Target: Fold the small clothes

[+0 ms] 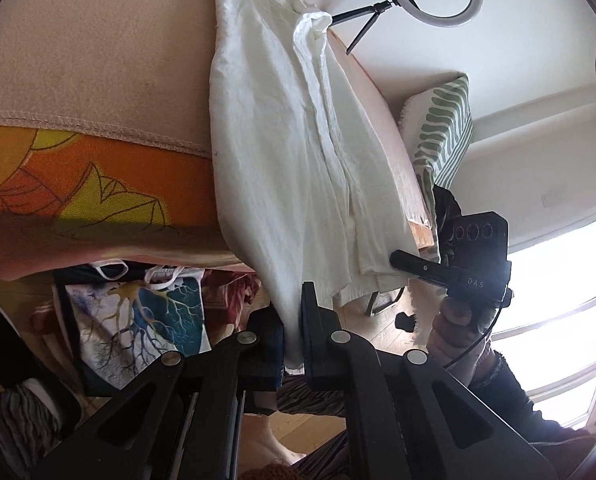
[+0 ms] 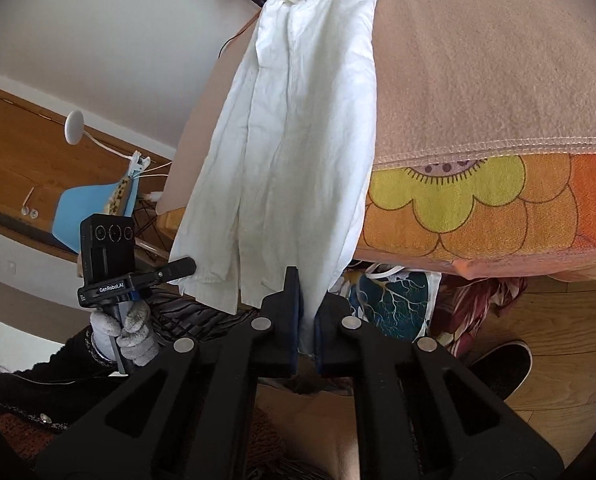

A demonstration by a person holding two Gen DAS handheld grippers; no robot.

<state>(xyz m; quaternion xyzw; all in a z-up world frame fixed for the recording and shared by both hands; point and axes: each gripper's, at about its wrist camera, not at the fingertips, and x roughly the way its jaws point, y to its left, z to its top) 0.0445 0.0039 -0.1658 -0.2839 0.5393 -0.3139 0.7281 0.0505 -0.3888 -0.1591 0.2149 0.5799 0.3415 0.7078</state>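
Beige fleece blanket-covered bed (image 1: 98,60) ahead of the jaws serves as the folding surface. Long white crumpled cotton garment (image 1: 282,140) lies lengthwise on it, near hem overhanging. Left gripper (image 1: 294,320) and right gripper (image 2: 307,312) each clamp a hem corner, likely for lifting it flat.

White shirt (image 1: 290,128), creased, lying lengthwise on beige blanket (image 1: 98,60), collar at far end, hem overhanging near edge, pinched between left gripper (image 1: 294,320) jaws.
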